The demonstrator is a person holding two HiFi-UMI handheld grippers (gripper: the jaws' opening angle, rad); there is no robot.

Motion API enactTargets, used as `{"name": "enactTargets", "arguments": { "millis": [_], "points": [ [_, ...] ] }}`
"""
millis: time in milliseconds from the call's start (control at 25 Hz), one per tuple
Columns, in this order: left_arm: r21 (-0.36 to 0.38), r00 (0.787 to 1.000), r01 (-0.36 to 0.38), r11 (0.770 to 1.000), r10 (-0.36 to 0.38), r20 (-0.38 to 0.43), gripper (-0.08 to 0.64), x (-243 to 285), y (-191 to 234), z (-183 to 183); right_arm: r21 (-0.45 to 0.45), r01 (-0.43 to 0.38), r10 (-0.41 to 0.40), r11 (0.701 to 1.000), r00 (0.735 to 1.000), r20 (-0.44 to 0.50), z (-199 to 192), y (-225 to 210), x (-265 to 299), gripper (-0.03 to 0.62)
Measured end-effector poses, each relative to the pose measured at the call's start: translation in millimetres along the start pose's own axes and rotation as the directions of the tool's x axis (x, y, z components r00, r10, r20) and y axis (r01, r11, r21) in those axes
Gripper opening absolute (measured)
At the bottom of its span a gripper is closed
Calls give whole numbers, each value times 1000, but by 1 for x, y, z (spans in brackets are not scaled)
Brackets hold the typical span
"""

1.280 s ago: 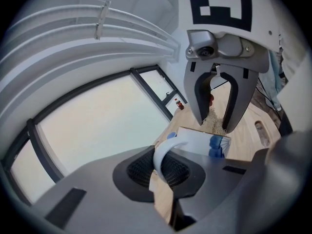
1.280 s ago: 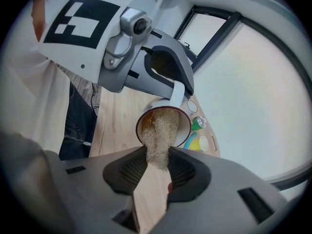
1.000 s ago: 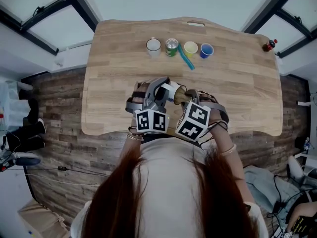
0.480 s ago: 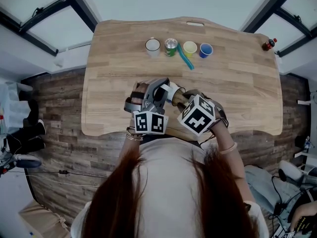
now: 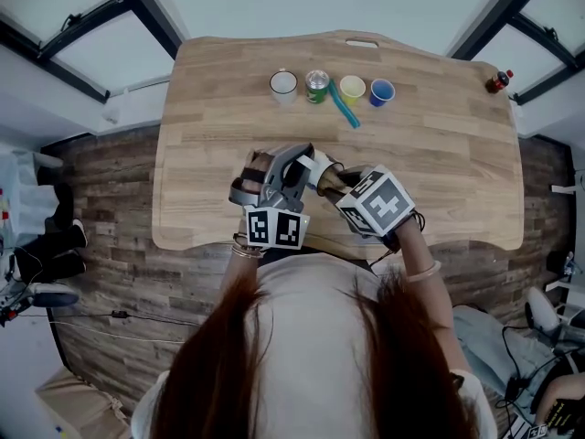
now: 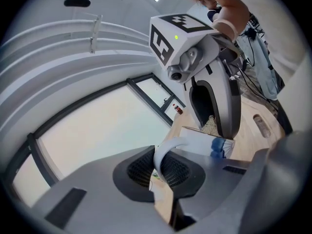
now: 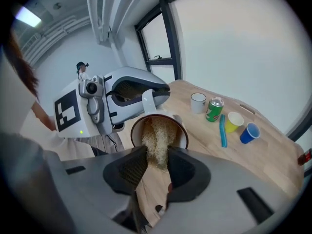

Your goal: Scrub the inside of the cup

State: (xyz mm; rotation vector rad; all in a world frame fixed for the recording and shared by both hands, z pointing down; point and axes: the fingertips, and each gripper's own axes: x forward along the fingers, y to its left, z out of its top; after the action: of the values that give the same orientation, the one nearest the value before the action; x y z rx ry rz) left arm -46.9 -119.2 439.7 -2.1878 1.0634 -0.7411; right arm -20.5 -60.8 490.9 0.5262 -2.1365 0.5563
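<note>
A white cup [image 7: 159, 129] with a brown rim is held above the table's near edge, its mouth towards my right gripper [image 7: 153, 167]. That gripper is shut on a pale fibrous scrubber [image 7: 157, 143], whose far end sits inside the cup. My left gripper [image 6: 163, 172] is shut on the cup's white handle [image 6: 167, 151], and the cup body [image 6: 202, 141] shows just past the jaws. In the head view the cup [image 5: 320, 168] lies between the left gripper [image 5: 291, 174] and the right gripper [image 5: 338, 181], both close to the person's chest.
At the back of the wooden table [image 5: 439, 154] stand a white mug [image 5: 283, 84], a green can [image 5: 317, 86], a yellow cup [image 5: 352, 89] and a blue cup [image 5: 381, 91], with a blue stick [image 5: 344, 108] lying in front. A red bottle [image 5: 498, 83] stands at the far right corner.
My right gripper has twisted, its marker cube swinging right and upward, with the scrubber still in the cup. The left gripper and cup have barely moved.
</note>
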Motion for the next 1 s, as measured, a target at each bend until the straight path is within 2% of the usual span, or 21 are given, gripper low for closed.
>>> {"name": "enactTargets", "arguments": {
  "millis": [320, 520, 1000],
  "points": [
    [-3, 1000, -30, 1000, 30, 1, 29, -3, 7, -2, 163, -116, 100, 980, 990, 102, 9, 2, 1, 130],
    [-3, 999, -41, 999, 41, 2, 29, -2, 11, -1, 240, -186, 150, 953, 975, 162, 13, 2, -1, 130],
    [0, 999, -43, 999, 43, 3, 29, 0, 11, 1, 324, -290, 216, 901, 945, 245, 14, 1, -3, 129]
  ]
}}
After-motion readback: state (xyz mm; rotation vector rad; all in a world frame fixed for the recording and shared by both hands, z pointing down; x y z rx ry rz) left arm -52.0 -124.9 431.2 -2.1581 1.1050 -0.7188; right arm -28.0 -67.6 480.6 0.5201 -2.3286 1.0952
